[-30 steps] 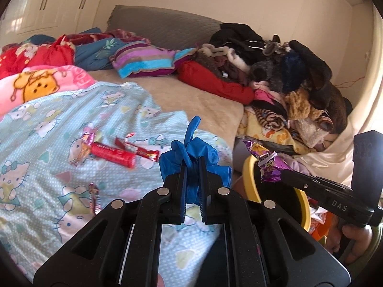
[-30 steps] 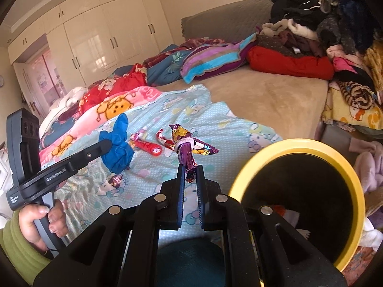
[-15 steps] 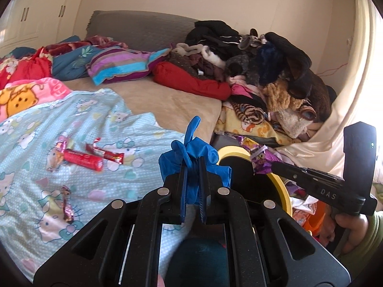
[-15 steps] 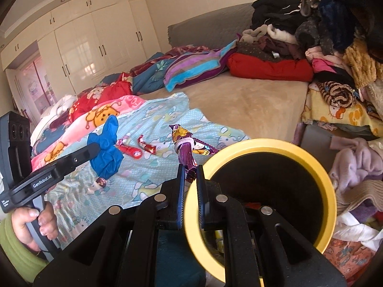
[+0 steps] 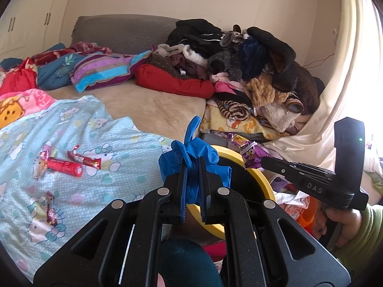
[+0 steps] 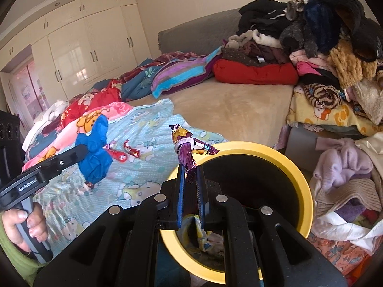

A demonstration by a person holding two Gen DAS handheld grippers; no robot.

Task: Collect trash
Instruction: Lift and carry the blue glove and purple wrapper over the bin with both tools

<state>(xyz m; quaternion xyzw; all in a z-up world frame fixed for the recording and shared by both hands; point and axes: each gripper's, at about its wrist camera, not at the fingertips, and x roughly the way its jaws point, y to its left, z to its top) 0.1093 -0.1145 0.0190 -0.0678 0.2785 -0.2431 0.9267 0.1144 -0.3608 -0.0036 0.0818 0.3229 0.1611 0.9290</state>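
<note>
My left gripper (image 5: 192,165) is shut on a crumpled blue glove (image 5: 191,150), held just in front of the yellow-rimmed bin (image 5: 261,179). My right gripper (image 6: 190,169) is shut on a purple snack wrapper (image 6: 185,146) over the near rim of that bin (image 6: 296,174), whose dark inside holds some paper scraps. From the right wrist view the blue glove (image 6: 95,153) hangs at the left over the bedspread. In the left wrist view the purple wrapper (image 5: 246,147) shows at the right gripper's tips. Red candy wrappers (image 5: 71,165) and one small dark wrapper (image 5: 50,206) lie on the light blue cartoon blanket (image 5: 28,148).
A big heap of clothes (image 5: 251,67) fills the bed's right side, with a red cushion (image 5: 174,83) and striped pillow (image 5: 105,70) behind. More clothes (image 6: 344,181) lie right of the bin. White wardrobes (image 6: 79,50) line the far wall. A curtain (image 5: 347,71) hangs at the right.
Both grippers have swung right, away from the blanket and toward the bin. The yellow rim now sits under the right gripper's tips; the candy wrappers have slid left in view.
</note>
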